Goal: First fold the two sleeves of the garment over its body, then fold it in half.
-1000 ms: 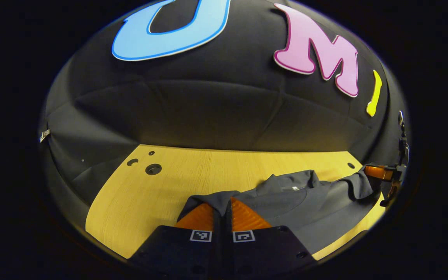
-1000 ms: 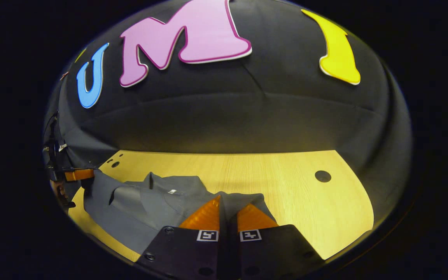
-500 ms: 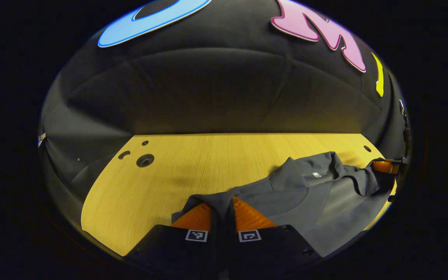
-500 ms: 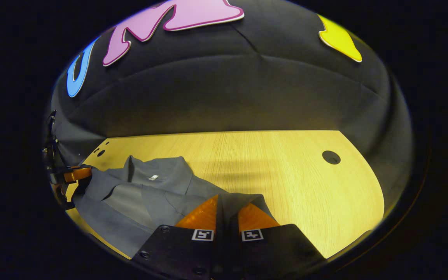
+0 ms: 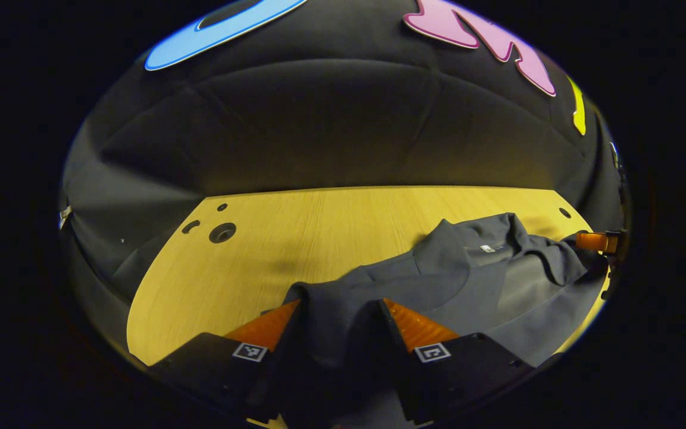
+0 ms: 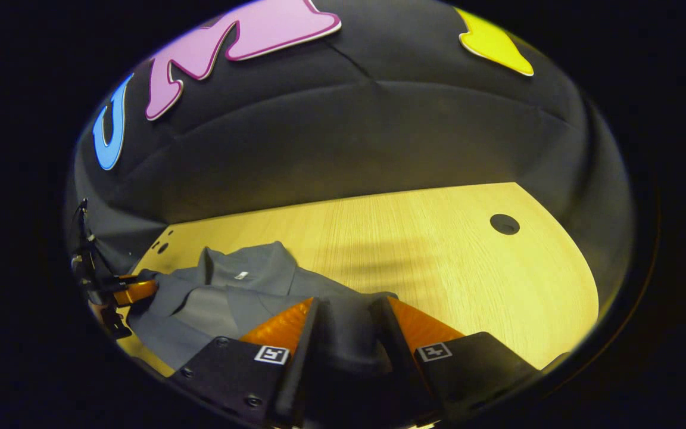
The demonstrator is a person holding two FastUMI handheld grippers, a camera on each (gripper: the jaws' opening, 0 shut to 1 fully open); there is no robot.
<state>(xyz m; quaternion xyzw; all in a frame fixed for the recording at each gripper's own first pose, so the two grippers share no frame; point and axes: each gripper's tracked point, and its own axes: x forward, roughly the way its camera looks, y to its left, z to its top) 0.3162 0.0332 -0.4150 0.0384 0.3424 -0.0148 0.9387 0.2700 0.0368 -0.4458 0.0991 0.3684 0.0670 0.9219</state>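
A dark grey collared garment point(image 5: 468, 286) lies on the wooden table point(image 5: 295, 238), its collar and small white tag facing up. My left gripper point(image 5: 337, 313) stands open, its fingers spread either side of a fold of grey cloth that rests loose between them. In the right gripper view the same garment point(image 6: 236, 298) spreads to the left, and my right gripper point(image 6: 346, 310) is open too, with cloth lying slack between its fingers. Each view also catches the other gripper far off at the garment's opposite edge: the right gripper point(image 5: 596, 241) and the left gripper point(image 6: 131, 292).
The table has a round hole and small holes at its left end point(image 5: 222, 232) and a round hole near its right end point(image 6: 504, 224). Bare wood point(image 6: 438, 250) stretches behind the garment up to the black cloth wall.
Both grippers were shut on the garment's edge and have opened, letting the cloth go. The garment has come down and now lies lower and flatter on the table.
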